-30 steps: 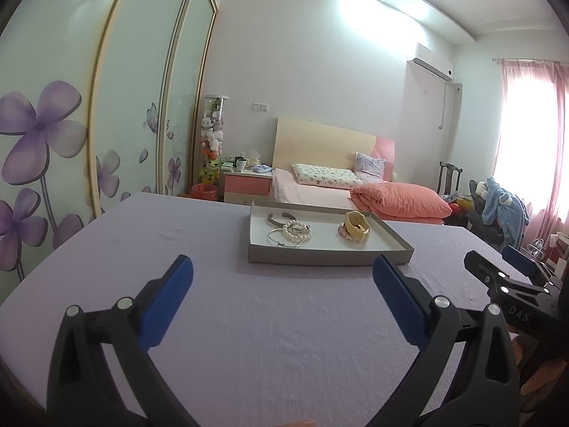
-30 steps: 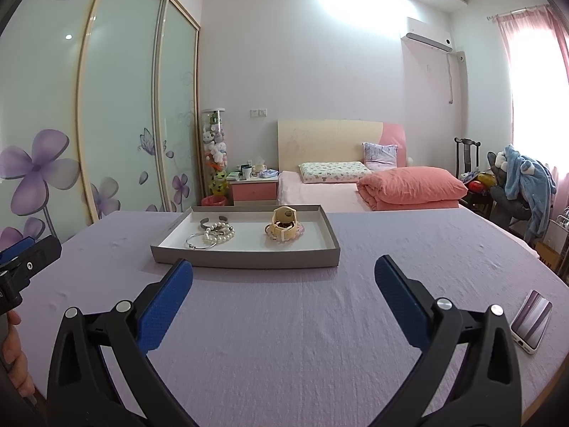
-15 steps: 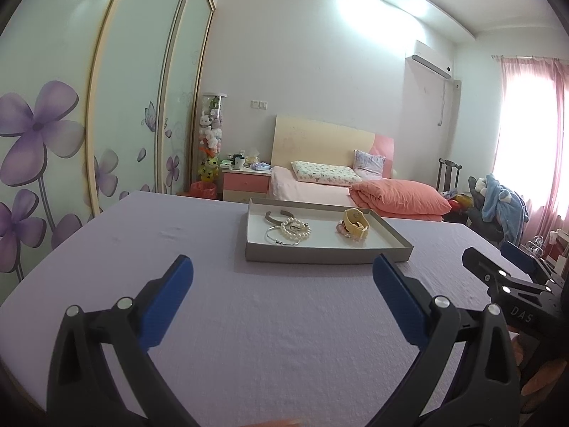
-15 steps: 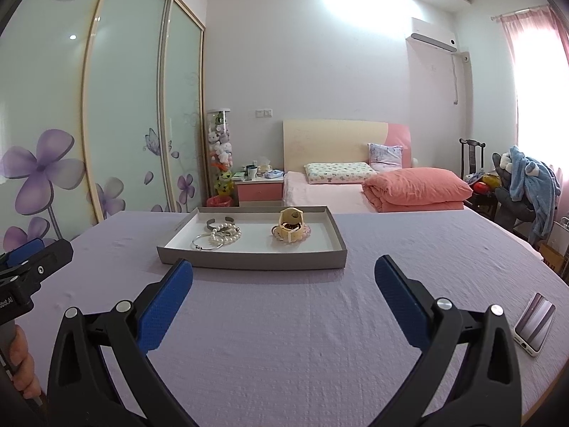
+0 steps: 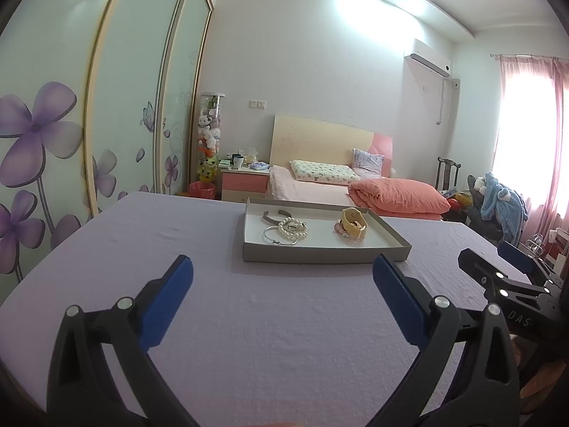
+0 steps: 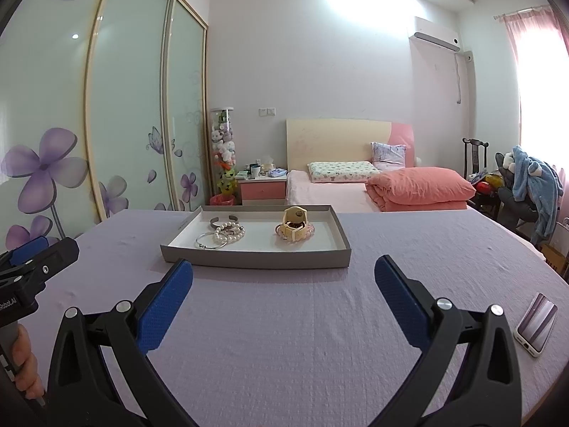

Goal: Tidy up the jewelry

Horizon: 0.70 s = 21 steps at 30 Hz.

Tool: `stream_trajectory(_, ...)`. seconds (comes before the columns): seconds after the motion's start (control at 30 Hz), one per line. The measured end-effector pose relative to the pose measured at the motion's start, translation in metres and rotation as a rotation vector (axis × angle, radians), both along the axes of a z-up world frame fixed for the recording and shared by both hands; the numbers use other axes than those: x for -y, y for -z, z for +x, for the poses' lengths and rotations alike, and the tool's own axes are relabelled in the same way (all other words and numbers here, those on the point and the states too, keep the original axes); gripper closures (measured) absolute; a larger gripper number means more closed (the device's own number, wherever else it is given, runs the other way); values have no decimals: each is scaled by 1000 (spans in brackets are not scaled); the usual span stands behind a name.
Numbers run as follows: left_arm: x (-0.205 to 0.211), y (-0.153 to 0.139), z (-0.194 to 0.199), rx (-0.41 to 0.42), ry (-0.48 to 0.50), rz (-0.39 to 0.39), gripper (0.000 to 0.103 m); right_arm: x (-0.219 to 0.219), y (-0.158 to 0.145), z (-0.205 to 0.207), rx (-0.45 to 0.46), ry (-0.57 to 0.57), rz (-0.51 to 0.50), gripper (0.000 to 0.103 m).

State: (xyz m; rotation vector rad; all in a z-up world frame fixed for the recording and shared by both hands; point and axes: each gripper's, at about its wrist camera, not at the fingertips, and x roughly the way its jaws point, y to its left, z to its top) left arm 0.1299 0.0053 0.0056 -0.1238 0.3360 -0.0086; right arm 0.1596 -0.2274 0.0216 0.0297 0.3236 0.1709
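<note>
A grey shallow tray (image 5: 320, 253) (image 6: 249, 259) stands on the purple-covered table. In it lie a metal cuff (image 5: 275, 215), a thin silver bangle (image 6: 208, 241), a pearl bracelet (image 5: 293, 229) (image 6: 229, 233), and on the right a yellow watch (image 5: 354, 221) (image 6: 295, 222) over a pink bracelet (image 6: 311, 229). My left gripper (image 5: 282, 288) is open and empty, short of the tray's near wall. My right gripper (image 6: 283, 290) is open and empty, also just short of the tray.
A phone (image 6: 537, 323) lies near the table's right edge. Behind the table are a bed with an orange quilt (image 6: 419, 188), a pink nightstand (image 6: 263, 186), wardrobe doors on the left and a chair with blue clothes (image 6: 533, 181).
Both grippers have drifted slightly toward the tray and stay open. The tray sits a little lower and nearer in both views.
</note>
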Motion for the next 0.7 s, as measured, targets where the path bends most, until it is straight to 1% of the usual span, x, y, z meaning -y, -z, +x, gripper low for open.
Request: stream_trajectory(0.7, 8, 2, -1, -3, 11, -1, 4, -2, 3, 0, -7, -4, 11, 2)
